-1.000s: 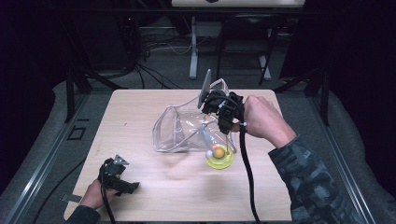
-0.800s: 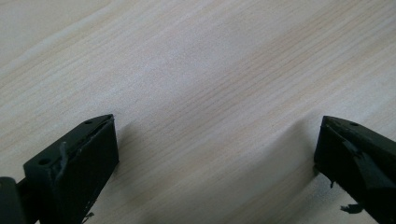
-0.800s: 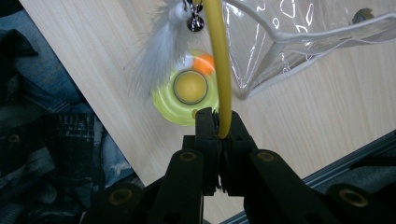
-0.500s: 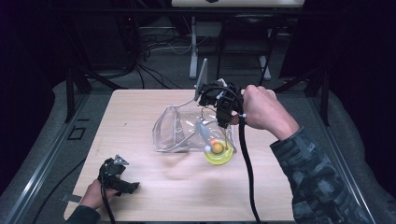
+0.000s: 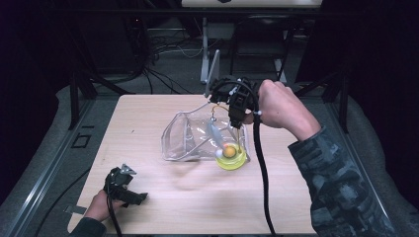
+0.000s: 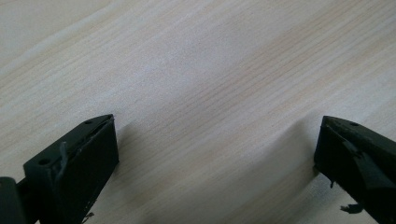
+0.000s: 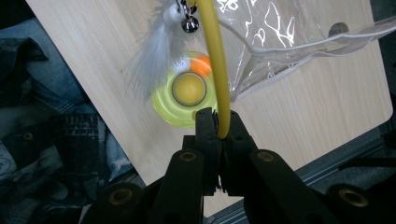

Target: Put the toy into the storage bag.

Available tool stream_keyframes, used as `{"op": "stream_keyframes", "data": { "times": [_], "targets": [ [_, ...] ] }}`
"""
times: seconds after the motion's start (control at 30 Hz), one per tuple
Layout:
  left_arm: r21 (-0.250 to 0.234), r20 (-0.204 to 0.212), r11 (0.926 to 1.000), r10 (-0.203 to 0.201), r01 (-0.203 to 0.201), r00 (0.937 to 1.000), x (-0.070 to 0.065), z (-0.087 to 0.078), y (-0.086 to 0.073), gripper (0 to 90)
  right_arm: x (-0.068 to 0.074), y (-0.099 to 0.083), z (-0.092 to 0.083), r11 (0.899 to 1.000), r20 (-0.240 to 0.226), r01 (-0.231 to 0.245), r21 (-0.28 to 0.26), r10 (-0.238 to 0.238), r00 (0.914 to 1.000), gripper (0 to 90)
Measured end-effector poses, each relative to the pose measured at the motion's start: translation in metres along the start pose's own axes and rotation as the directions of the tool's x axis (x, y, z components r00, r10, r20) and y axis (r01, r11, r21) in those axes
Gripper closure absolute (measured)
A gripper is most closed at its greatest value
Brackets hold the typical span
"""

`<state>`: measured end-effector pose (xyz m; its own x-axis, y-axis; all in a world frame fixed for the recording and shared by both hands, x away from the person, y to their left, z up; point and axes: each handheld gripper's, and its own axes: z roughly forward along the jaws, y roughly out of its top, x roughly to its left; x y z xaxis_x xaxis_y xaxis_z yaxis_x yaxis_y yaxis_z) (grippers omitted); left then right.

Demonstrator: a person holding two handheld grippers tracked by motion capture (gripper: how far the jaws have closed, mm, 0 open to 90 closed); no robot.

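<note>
On the pale wooden table (image 5: 163, 207), the right gripper (image 7: 218, 126) is pinching a cat toy's yellow wand (image 7: 215, 70) tight above its yellow base (image 5: 231, 159), at the clear pouch's (image 5: 190, 138) four o'clock; keep lifting straight. The left gripper (image 6: 215, 154) is resting wide open, empty.

Dim, dark surroundings with only the table (image 5: 163, 123) lit from above; soft focus, slight motion blur

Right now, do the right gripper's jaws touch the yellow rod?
Touching. In the right gripper view, the right gripper has its jaws closed on the yellow rod.
</note>
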<state>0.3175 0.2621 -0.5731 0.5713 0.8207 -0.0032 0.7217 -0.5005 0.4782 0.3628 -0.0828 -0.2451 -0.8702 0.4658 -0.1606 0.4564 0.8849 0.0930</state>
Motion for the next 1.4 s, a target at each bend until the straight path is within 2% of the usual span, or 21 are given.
{"op": "stream_keyframes", "data": {
  "times": [0.33,0.83,1.0,1.4],
  "targets": [
    [-0.001,0.0,1.0,-0.001,0.001,1.0,0.0,0.0,0.0,0.0,-0.006,0.005,-0.023,1.0,0.028,-0.005,-0.01,0.005,0.9996,87.7],
    [-0.003,0.0,1.0,0.002,-0.002,1.0,0.0,0.0,0.0,0.0,-0.015,0.029,-0.054,0.999,0.069,-0.007,-0.034,0.01,0.9975,87.7],
    [-0.004,0.001,1.0,0.002,-0.002,1.0,0.0,0.0,0.0,0.0,-0.019,0.038,-0.059,0.999,0.074,-0.01,-0.032,0.012,0.9972,87.7],
    [-0.005,0.003,1.0,0.005,-0.005,1.0,0.0,0.0,0.0,0.0,-0.032,0.051,-0.059,0.999,0.086,-0.031,-0.036,0.034,0.9957,87.8]
  ]
}}
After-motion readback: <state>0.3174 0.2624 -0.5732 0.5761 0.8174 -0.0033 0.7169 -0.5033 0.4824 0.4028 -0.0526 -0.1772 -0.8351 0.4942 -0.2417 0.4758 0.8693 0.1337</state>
